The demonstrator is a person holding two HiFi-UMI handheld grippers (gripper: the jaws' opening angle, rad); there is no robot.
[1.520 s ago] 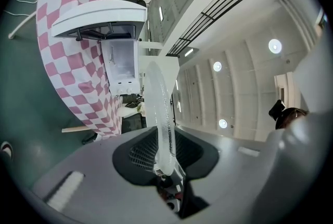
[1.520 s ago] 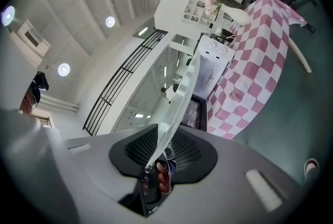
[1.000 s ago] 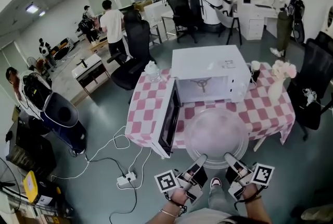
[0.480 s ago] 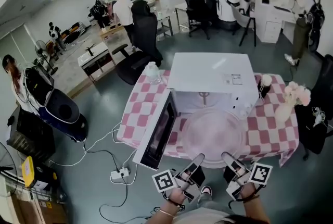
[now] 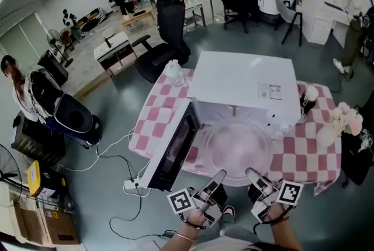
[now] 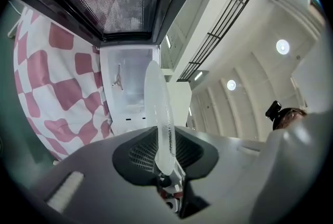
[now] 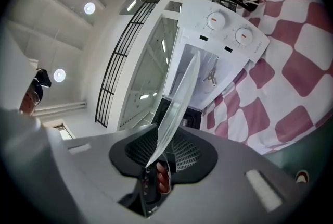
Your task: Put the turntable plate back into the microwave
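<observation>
A clear glass turntable plate [image 5: 236, 147] hangs level in front of the white microwave [image 5: 242, 83], whose door [image 5: 169, 147] stands swung open to the left. My left gripper [image 5: 217, 177] is shut on the plate's near rim at the left, and my right gripper [image 5: 252, 174] is shut on the near rim at the right. In the left gripper view the plate [image 6: 159, 113] runs edge-on from between the jaws toward the open white cavity [image 6: 127, 82]. The right gripper view shows the plate [image 7: 179, 103] edge-on, with the cavity's roller hub [image 7: 210, 76] and two dials [image 7: 216, 21] beyond.
The microwave stands on a table with a pink and white checked cloth [image 5: 155, 110]. A plastic bottle [image 5: 173, 72] stands at the table's far left, flowers [image 5: 345, 118] at its right. Office chairs [image 5: 169, 34], cables and a power strip [image 5: 131, 185] are on the floor around.
Both grippers and the plate have moved forward toward the microwave. The plate's far rim now reaches the open cavity's front, where before it hung farther back over the table edge.
</observation>
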